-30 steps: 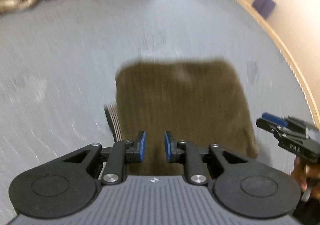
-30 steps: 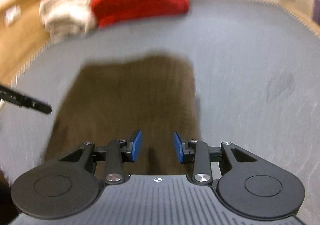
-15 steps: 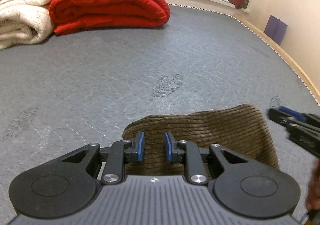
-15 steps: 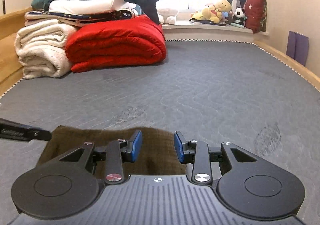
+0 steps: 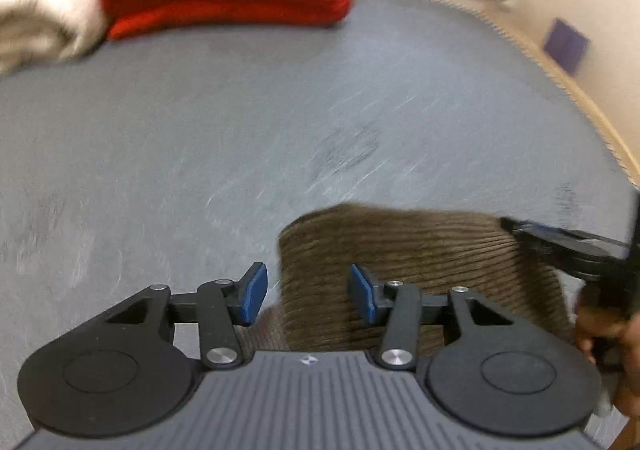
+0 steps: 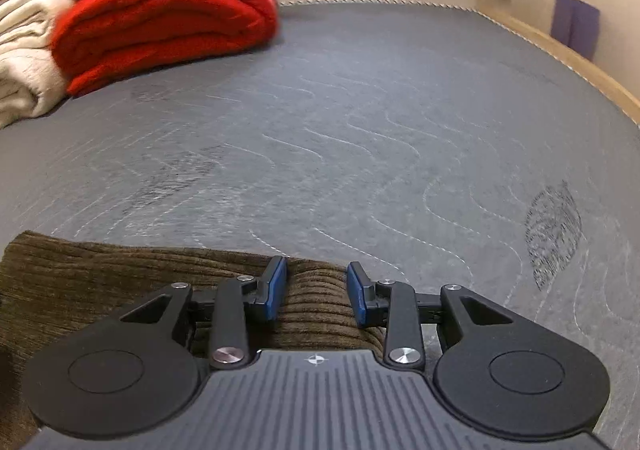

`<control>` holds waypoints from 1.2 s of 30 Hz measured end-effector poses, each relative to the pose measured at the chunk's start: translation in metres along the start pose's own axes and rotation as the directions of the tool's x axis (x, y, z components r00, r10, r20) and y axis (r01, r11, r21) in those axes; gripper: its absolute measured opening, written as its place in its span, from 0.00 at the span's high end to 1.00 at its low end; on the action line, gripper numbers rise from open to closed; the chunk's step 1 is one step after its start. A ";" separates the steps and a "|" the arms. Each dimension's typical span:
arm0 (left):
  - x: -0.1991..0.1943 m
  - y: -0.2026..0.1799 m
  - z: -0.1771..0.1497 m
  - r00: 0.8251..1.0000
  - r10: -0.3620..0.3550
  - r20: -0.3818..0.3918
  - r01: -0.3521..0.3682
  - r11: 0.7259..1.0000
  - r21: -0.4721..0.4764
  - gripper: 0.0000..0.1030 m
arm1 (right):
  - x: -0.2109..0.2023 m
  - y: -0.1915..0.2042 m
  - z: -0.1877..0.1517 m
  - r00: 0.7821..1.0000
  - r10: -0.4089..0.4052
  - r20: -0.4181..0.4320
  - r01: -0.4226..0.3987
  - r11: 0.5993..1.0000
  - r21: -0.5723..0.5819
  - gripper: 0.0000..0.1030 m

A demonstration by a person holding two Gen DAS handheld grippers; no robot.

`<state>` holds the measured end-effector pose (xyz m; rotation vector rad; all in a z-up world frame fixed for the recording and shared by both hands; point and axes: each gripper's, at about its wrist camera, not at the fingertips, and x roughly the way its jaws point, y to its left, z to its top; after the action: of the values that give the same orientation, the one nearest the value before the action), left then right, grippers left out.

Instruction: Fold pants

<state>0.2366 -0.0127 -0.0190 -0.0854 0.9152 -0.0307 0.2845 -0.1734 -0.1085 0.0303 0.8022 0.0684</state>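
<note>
The pants (image 5: 420, 262), a thick ribbed brown corduroy bundle, lie folded near the mattress's (image 6: 360, 129) near edge. Left tongs (image 5: 306, 292) and right tongs (image 6: 316, 290) both hover released over the bundle's two ends, probably to square it up. The quilted grey mattress looks soft, grippy.

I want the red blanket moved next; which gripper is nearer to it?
Neither clearly. The left gripper and right gripper both sit open over the brown pants, well short of the red blanket.
</note>
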 end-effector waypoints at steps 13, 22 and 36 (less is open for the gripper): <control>-0.009 0.000 -0.026 1.000 0.016 -0.019 -0.015 0.997 0.082 0.35 | -0.070 -0.022 -0.002 0.989 0.079 0.123 -0.093 0.989 0.112 0.54; -0.002 0.013 -0.061 0.987 0.097 -0.128 -0.089 0.994 0.066 0.16 | -0.082 -0.021 -0.051 0.976 0.132 -0.176 -0.150 0.984 -0.094 0.46; -0.184 -0.020 -0.098 0.982 0.083 0.167 -0.066 0.993 -0.103 0.00 | -0.276 -0.015 -0.075 0.964 0.109 0.241 -0.118 0.993 0.024 0.06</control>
<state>0.0469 -0.0273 0.0691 -0.1413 0.7468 0.0897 0.0396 -0.2084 0.0363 0.1190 0.5595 0.1549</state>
